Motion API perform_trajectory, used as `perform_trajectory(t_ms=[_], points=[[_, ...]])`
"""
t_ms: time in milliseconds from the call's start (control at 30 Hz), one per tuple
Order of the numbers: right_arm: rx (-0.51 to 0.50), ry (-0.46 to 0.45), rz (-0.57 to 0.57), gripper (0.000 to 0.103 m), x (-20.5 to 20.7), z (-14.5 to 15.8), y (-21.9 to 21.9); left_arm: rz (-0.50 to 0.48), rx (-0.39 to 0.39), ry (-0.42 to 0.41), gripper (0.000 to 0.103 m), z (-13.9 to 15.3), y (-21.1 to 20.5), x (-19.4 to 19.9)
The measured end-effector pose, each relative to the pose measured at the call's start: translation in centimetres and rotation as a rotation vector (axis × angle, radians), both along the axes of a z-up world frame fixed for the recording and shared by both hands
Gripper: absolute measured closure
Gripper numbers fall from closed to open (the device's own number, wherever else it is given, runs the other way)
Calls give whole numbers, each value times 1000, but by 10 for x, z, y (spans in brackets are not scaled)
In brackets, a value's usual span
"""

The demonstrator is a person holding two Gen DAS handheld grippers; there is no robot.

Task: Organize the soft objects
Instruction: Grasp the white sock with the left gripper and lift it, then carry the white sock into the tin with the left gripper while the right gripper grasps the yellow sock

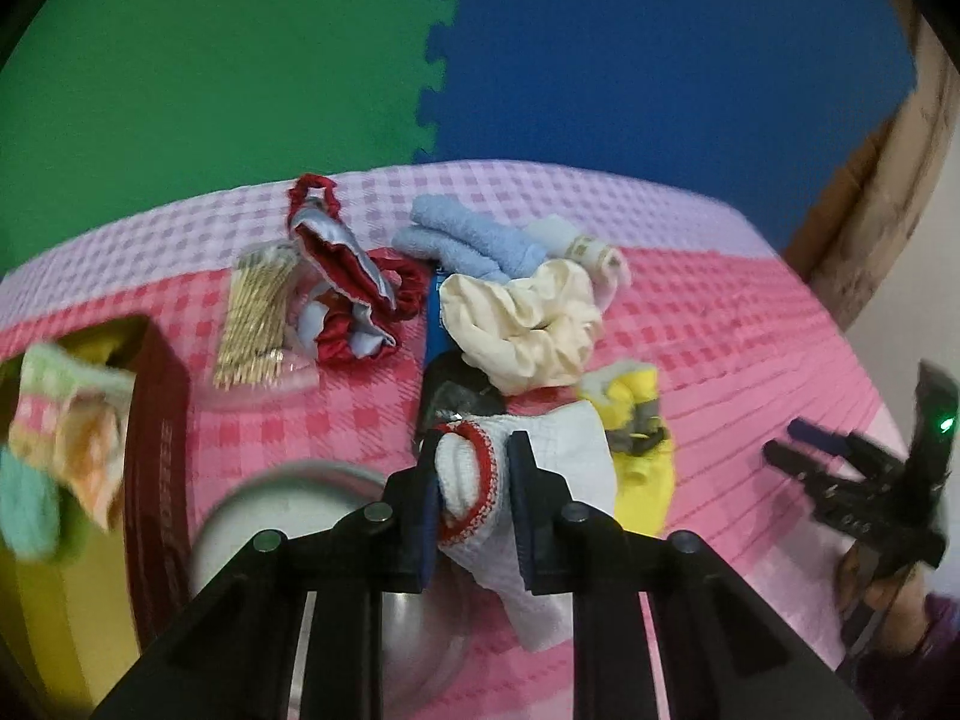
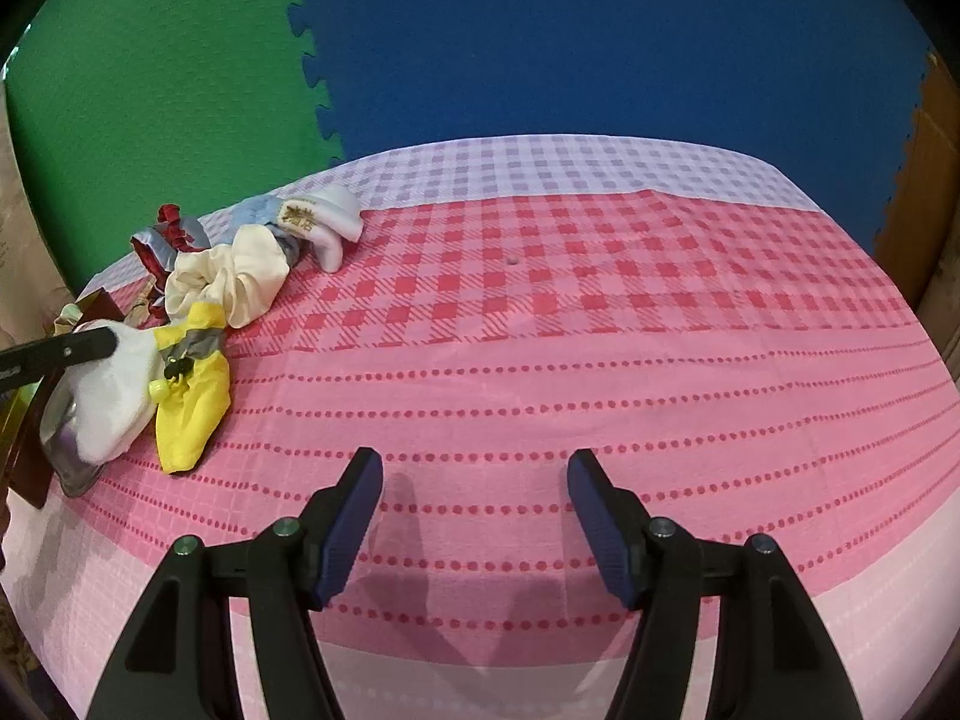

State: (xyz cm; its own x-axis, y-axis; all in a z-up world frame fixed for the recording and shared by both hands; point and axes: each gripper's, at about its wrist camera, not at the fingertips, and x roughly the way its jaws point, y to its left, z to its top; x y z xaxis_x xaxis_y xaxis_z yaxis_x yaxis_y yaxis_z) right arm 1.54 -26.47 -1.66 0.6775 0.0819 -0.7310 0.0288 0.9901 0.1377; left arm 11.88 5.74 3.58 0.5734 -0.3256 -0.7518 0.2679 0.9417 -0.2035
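White waffle-knit cloth with a red stitched edge (image 1: 564, 468) sits low in the centre of the left wrist view, pinched between the jaws of the left gripper (image 1: 474, 480), which have closed onto it. Beneath it lies a round metal bowl (image 1: 288, 510); just right, a yellow fabric piece (image 1: 642, 480). Above, a cream satin scrunchie (image 1: 528, 324) tops the pile on the pink checked desk (image 1: 750, 324). Lower centre of the right wrist view, the right gripper (image 2: 474, 480) has its jaws apart, holding nothing.

Gold characters, too blurred to read, on white folded cloth (image 2: 312, 217) at ten o'clock; nothing else legible.
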Motion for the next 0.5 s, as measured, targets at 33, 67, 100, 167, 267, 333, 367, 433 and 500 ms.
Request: perform_trajectory(t_ms=[33,67,100,167,267,333,367,433,500], points=[[1,1,2,37,0,0,0,26,-26,1,85,0,2,-7],[2,3,4,37,1,0,1,44,-43,3,85,0,3,-12],[3,4,5,37,1,-1,1,59,-61,7,85,0,2,-17],[4,5,8,36,1,-1,1,96,-103,13,85,0,8,-32],[6,4,9,35,0,-1,1,133,-137,24,85,1,14,-49],[6,4,9,35,0,-1,1,155,-154,30,85,1,18,-60],[6,4,9,35,0,-1,1,165,-161,35,85,1,20,-65],[5,3,8,35,0,-1,1,186,-172,48,85,0,25,-77],[3,-1,6,35,0,-1,1,205,-182,52,85,0,28,-85]])
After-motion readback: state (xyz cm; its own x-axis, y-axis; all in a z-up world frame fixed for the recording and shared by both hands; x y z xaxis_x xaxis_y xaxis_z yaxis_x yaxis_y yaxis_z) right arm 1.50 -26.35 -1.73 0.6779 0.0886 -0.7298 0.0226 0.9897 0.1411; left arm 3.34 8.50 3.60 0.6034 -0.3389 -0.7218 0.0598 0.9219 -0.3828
